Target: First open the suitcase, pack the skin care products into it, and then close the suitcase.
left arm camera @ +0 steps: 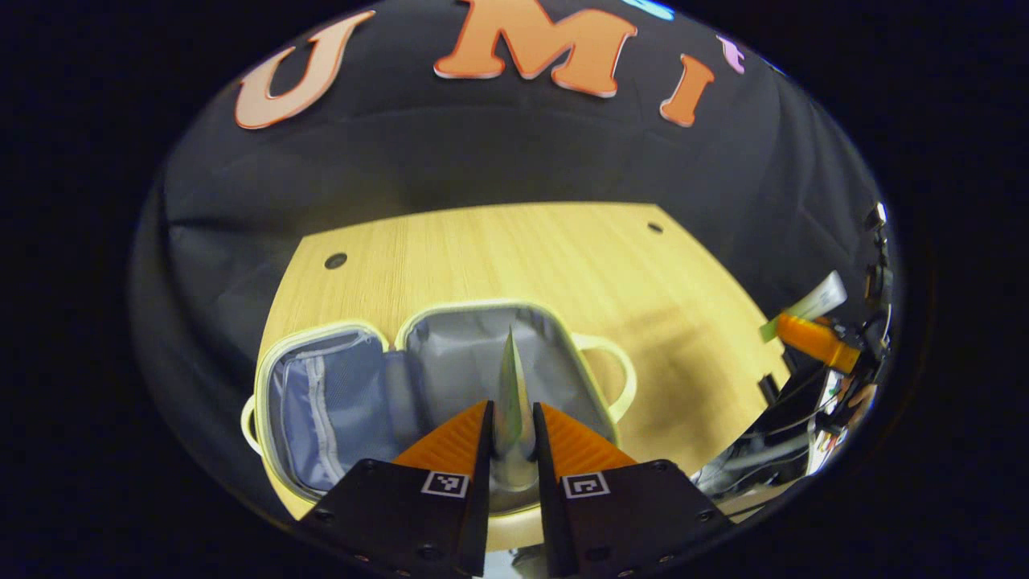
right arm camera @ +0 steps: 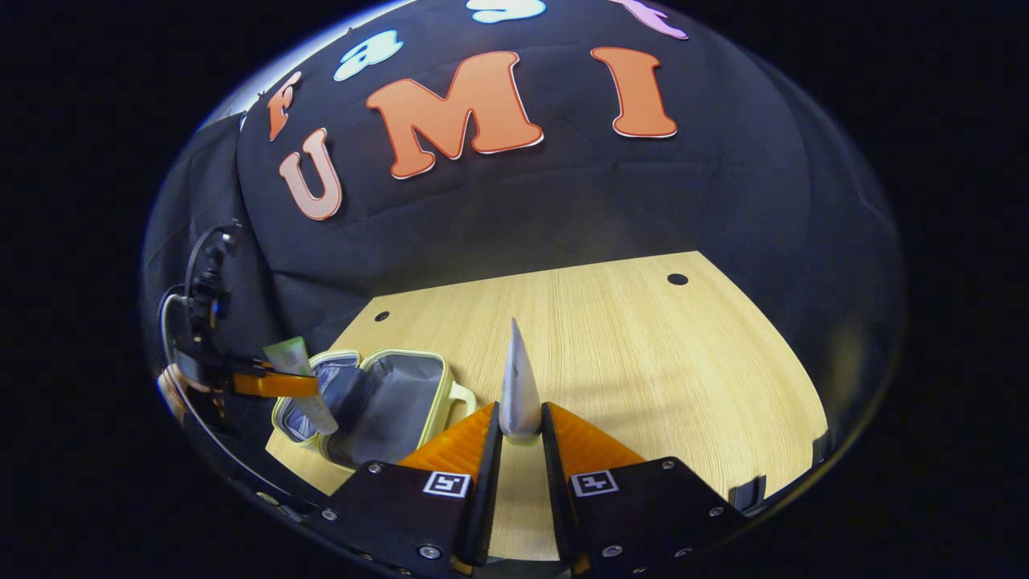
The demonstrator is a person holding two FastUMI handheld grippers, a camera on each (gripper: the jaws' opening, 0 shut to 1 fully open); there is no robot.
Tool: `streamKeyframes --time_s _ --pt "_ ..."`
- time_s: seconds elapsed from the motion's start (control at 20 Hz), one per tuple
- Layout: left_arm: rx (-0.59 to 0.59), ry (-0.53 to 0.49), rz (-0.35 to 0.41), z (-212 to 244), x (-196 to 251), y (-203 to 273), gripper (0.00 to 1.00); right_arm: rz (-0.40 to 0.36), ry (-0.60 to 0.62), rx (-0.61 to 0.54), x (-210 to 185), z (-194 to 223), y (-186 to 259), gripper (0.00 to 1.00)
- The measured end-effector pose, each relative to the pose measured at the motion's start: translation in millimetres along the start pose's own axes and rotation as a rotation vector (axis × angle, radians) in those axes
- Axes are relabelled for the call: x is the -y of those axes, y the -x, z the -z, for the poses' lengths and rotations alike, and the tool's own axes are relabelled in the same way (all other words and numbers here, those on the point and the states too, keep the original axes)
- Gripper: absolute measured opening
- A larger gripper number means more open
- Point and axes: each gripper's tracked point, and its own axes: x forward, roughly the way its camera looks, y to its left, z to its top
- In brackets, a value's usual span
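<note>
Left gripper [left arm camera: 513, 426]: you hold it above the open suitcase [left arm camera: 434, 386], fingers clamped on a green tube [left arm camera: 512, 402], seen edge-on | Right gripper [right arm camera: 521, 425]: over bare table [right arm camera: 643, 362], well right of the suitcase, fingers pinching a white tube [right arm camera: 518, 386] | Hidden: your hand, barely visible behind the left gripper; tube caps sit between the fingers

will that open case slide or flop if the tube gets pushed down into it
The case looks soft: fabric lining and thin walls, so it would likely give under a push. Lying open flat on the smooth table, it seems light and might slide. The tube in the left gripper looks squeezable, so it may bend first.
</note>
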Motion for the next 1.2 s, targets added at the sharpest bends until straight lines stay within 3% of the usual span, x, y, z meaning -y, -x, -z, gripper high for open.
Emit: streamKeyframes --time_s 0.2,0.5,0.65,0.8,0.9,1.2 --pt "-0.282 0.041 0.058 24 -7 -56 0.28 -0.011 -0.012 -0.001 -2 6 4 0.32" --pt "-0.475 -0.033 -0.033 48 -37 -120 0.28 0.0 -0.022 -0.018 -4 22 17 0.32" --pt "-0.464 -0.021 -0.007 51 -32 -126 0.31 0.001 -0.014 -0.027 -5 26 19 0.32" --pt "-0.408 -0.02 0.023 45 -22 -111 0.88 -0.013 -0.003 -0.044 -11 28 15 0.32" --pt "-0.339 -0.02 0.037 40 -16 -92 1.0 -0.045 0.005 -0.056 -22 25 9 0.32" --pt "-0.03 0.0 0.076 17 -19 9 0.98 -0.19 0.075 -0.184 -93 27 -37 0.32"
